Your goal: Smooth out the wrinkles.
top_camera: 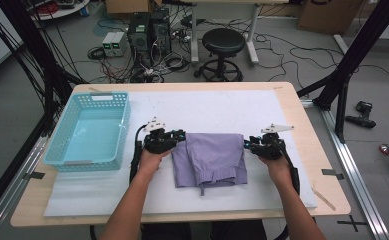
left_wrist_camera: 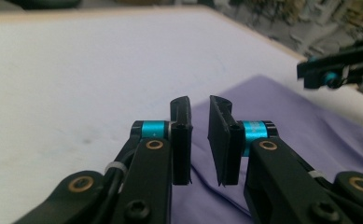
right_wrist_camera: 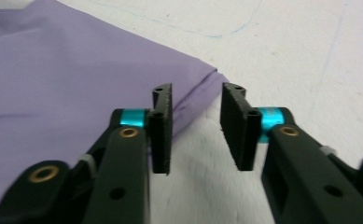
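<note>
A folded lilac garment (top_camera: pixel 212 157) lies flat on the white mat (top_camera: pixel 207 107) in the middle of the table. My left gripper (top_camera: pixel 181 134) rests at the garment's upper left corner. In the left gripper view its jaws (left_wrist_camera: pixel 198 100) stand a narrow gap apart over the edge of the lilac cloth (left_wrist_camera: pixel 286 121), with nothing pinched. My right gripper (top_camera: pixel 246 143) is at the upper right corner. In the right gripper view its jaws (right_wrist_camera: pixel 195 88) stand apart, and the cloth's corner (right_wrist_camera: pixel 53 70) lies just beyond and below them, untouched by the pads.
A light blue plastic basket (top_camera: pixel 89 95), with nothing in it, stands at the table's left. The wooden table edge (top_camera: pixel 327 195) frames the mat. Behind the table are a black stool (top_camera: pixel 223 42), computer towers and loose cables on the floor.
</note>
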